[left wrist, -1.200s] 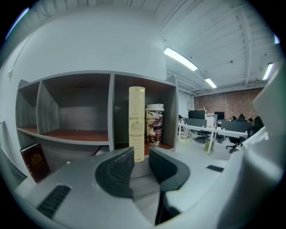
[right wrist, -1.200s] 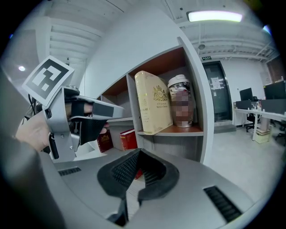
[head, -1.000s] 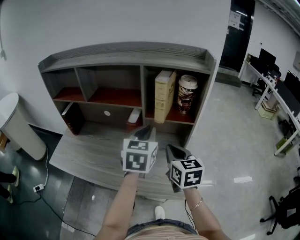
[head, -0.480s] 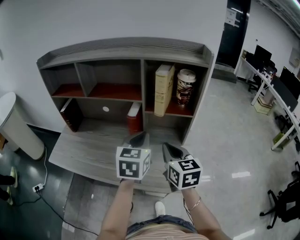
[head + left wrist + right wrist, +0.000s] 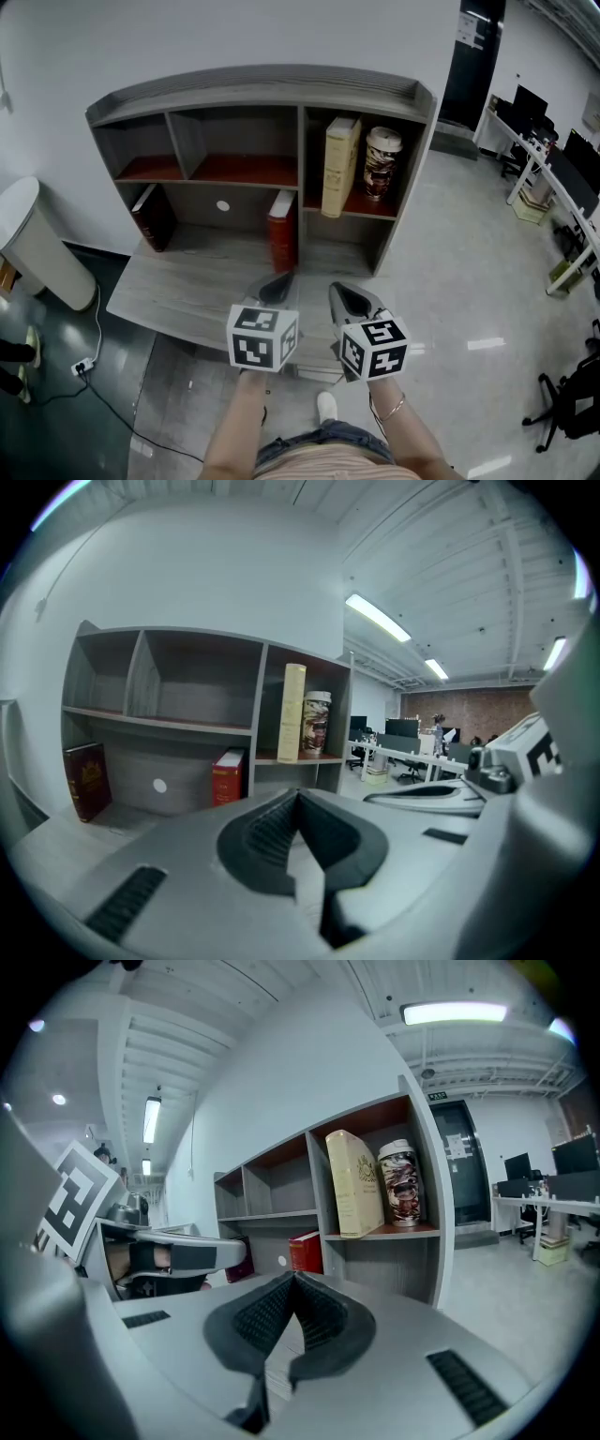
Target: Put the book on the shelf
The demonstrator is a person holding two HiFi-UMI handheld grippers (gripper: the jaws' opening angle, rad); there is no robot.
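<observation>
A red book [image 5: 282,231] stands upright on the desk surface under the grey shelf unit [image 5: 253,92], against its middle divider; it also shows in the left gripper view [image 5: 228,775] and the right gripper view [image 5: 306,1251]. My left gripper [image 5: 277,286] is shut and empty, drawn back to the desk's near edge, well short of the book. Beside it my right gripper [image 5: 348,302] is shut with nothing held. Both sets of pads meet tip to tip [image 5: 298,797] [image 5: 292,1281].
A cream book [image 5: 340,166] and a patterned canister [image 5: 382,163] stand in the upper right compartment. A dark red book [image 5: 152,216] leans at the lower left. A white rounded bin [image 5: 37,246] stands left of the desk. Office desks and chairs fill the far right.
Both grippers have pulled back from the shelf toward the desk's front edge. The red book, earlier half hidden behind the left gripper, now stands fully in view. The left jaws have closed.
</observation>
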